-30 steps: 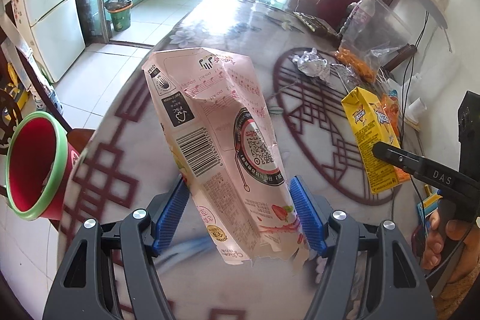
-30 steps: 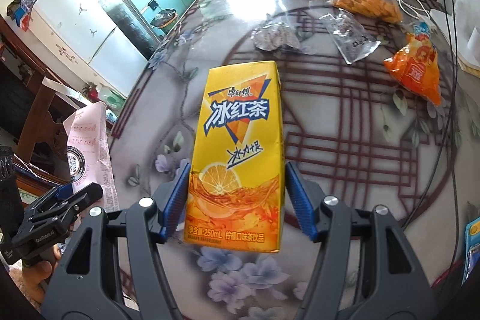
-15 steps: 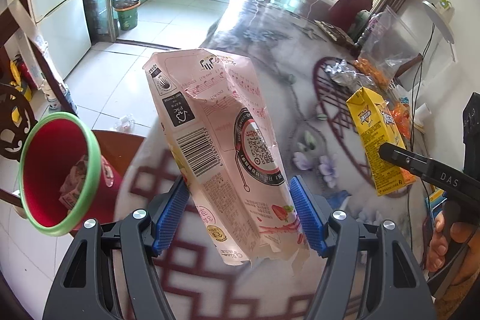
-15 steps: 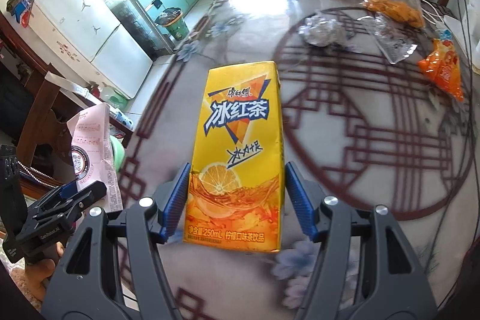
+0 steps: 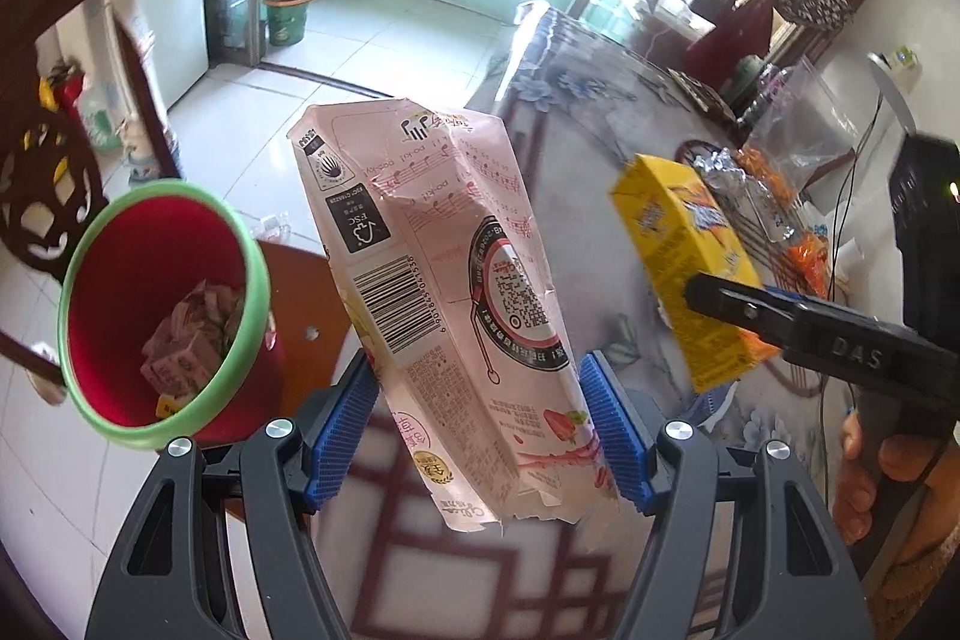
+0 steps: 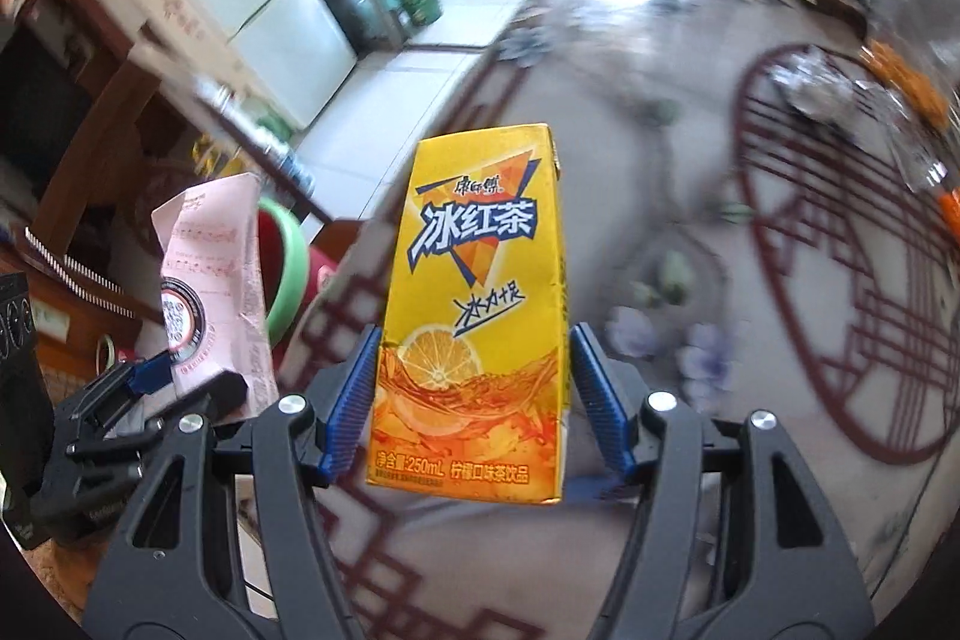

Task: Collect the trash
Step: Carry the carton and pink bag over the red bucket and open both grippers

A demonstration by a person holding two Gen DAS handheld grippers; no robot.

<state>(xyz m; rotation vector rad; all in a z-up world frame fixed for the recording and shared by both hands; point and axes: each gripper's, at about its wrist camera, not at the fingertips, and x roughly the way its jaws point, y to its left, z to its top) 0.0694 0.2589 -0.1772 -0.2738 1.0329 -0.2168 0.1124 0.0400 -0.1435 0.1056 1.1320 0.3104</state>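
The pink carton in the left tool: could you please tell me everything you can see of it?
The pink carton is a crumpled, flattened paper drink carton, pale pink with musical notes, a barcode, a round QR code panel and strawberry pictures near its base. Its torn bottom edge hangs ragged. It stands roughly upright, leaning slightly, held in the air and clamped low down between the blue ribbed pads of the left tool. Nothing else touches it. The red bin with a green rim sits to its left and lower.

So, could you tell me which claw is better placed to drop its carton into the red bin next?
Left. Its claw, holding the pink carton, is right beside the red bin; the yellow carton is farther off.
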